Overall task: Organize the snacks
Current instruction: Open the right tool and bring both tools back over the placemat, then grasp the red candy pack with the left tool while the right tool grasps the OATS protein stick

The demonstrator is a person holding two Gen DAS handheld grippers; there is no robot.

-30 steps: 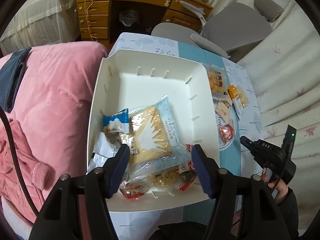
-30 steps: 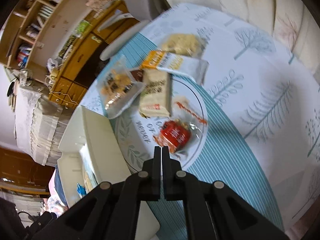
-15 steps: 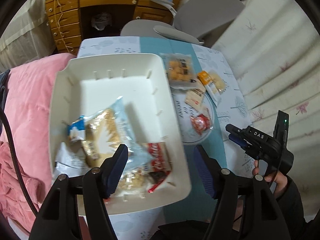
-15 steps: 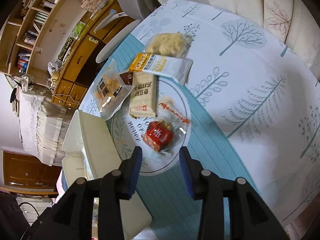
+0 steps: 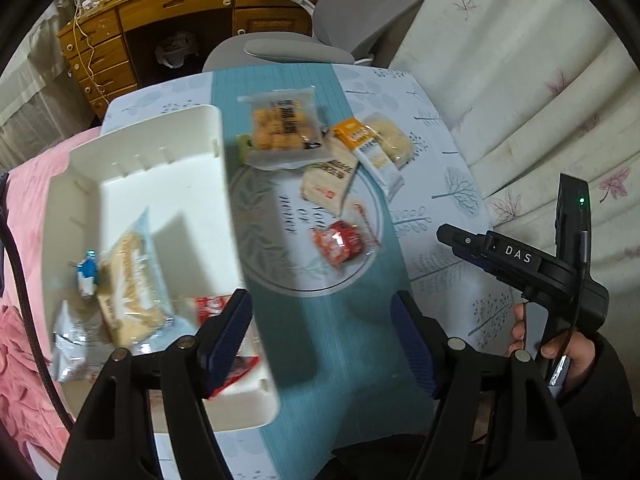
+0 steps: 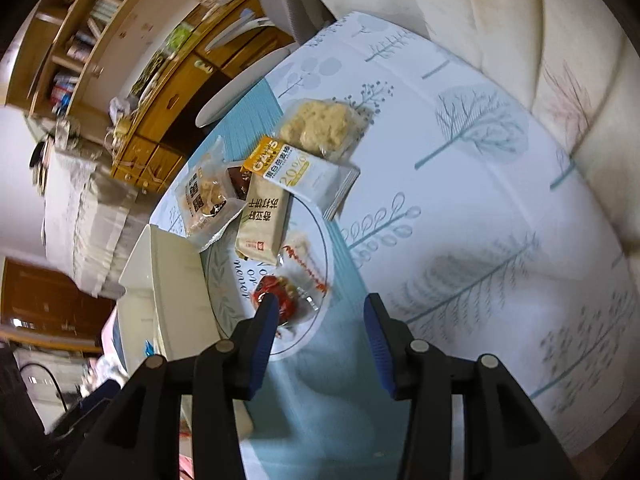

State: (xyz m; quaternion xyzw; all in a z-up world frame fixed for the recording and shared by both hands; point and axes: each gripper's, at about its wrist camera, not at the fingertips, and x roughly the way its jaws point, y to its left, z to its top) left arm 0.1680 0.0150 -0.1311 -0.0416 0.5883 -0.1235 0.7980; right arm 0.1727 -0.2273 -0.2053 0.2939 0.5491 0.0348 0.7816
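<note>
Hovering with both grippers released, left gripper (image 5: 320, 332) empty over the cloth (image 5: 340, 360) beside the bin (image 5: 216, 128), right gripper (image 6: 320, 320) nearing the red snack (image 6: 276, 296) on the plate (image 6: 224, 316), risking crushing or skidding its slick wrapper.

Loose snack packets (image 5: 336, 176) lie on the tablecloth (image 5: 440, 152) right of the bin (image 5: 216, 168) holding others

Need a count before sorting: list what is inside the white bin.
In the white bin: a cracker pack, a blue-white packet, a silver pouch, red wrappers. The left gripper hides its near corner.
</note>
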